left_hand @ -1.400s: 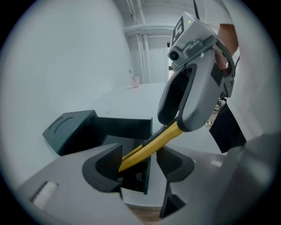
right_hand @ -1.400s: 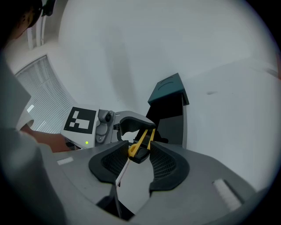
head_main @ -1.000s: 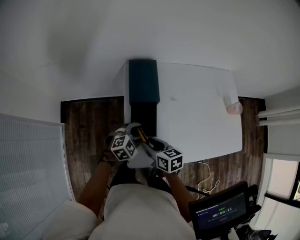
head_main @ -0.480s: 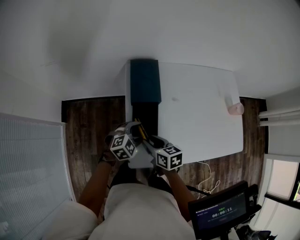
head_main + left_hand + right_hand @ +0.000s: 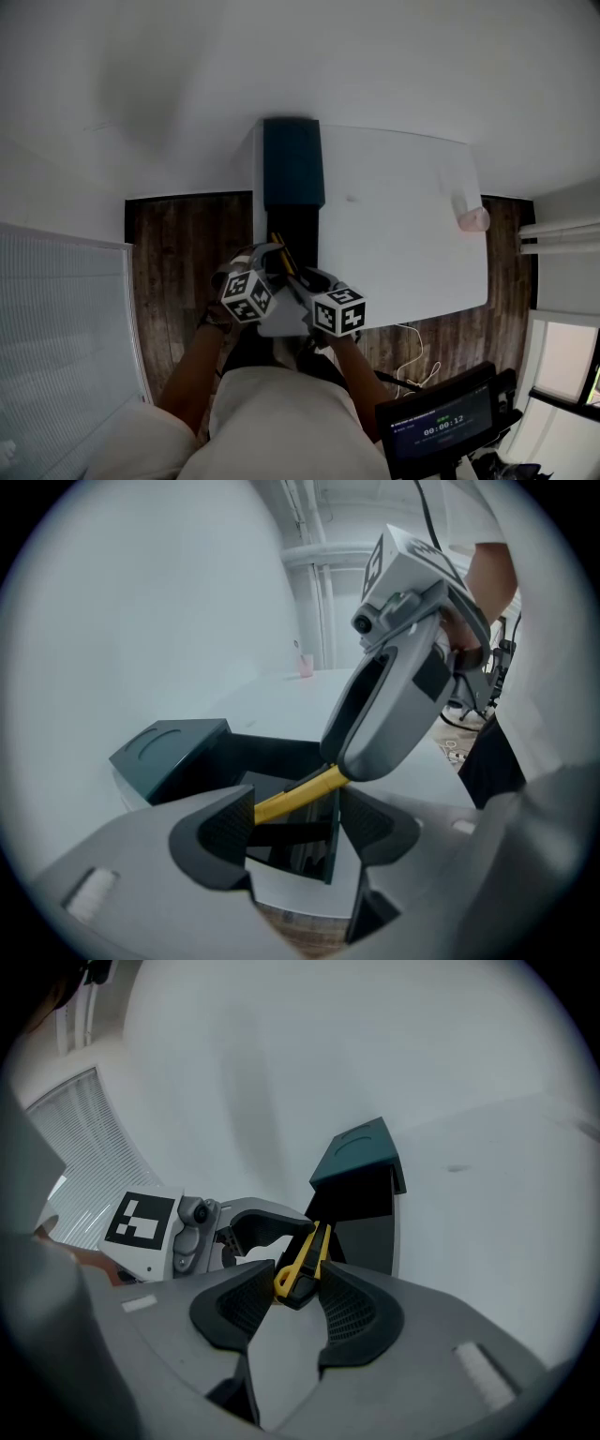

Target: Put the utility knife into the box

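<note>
Utility knife [image 5: 302, 1258] over the box [image 5: 292, 169] at the table's [image 5: 403, 216] left edge.

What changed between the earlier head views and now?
Nothing visibly changed. The right tool is clamped on the utility knife above the open box, and the left tool is open beside it, all in the same places as before.

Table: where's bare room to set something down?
Bare: the white table from the teal box across to the pink object at its right edge. Crowded: the box's near end, at the left gripper, right gripper and utility knife.
</note>
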Tool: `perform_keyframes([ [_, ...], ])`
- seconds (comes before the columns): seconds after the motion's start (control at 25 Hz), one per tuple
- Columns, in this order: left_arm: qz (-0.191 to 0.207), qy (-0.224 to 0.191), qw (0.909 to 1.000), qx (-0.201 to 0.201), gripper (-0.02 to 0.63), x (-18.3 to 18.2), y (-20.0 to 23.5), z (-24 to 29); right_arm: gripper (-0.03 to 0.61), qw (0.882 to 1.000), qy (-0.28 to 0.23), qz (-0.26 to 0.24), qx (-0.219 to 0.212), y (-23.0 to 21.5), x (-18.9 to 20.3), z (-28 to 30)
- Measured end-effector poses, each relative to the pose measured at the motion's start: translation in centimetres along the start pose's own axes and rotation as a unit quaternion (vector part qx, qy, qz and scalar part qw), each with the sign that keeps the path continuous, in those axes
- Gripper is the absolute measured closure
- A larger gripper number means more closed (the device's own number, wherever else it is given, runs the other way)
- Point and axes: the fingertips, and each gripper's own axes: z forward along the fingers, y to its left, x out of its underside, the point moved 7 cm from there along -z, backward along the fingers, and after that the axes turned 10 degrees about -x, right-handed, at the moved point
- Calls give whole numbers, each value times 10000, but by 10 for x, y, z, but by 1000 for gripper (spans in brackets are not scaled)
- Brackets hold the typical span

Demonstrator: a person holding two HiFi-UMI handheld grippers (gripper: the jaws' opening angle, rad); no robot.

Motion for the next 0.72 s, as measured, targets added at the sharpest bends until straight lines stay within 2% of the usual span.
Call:
perform_keyframes([
  [0.44,-24,84,9999,-89,325,3,0,-5,428,9998,175,25,96,-6,-8,14],
  [0.48,28,114,9999,-104,327,4,-2,-4,444,9998,158,35,111,-8,-9,13],
  [0.52,59,137,9998,-115,327,5,-3,-4,529,9998,139,56,118,-9,-11,13],
  [0.56,58,149,9998,-113,328,6,-4,-4,549,9998,131,78,120,-11,-12,14],
  [0.72,42,198,9998,-26,328,7,-9,-1,528,9993,329,-40,159,-10,-13,22],
])
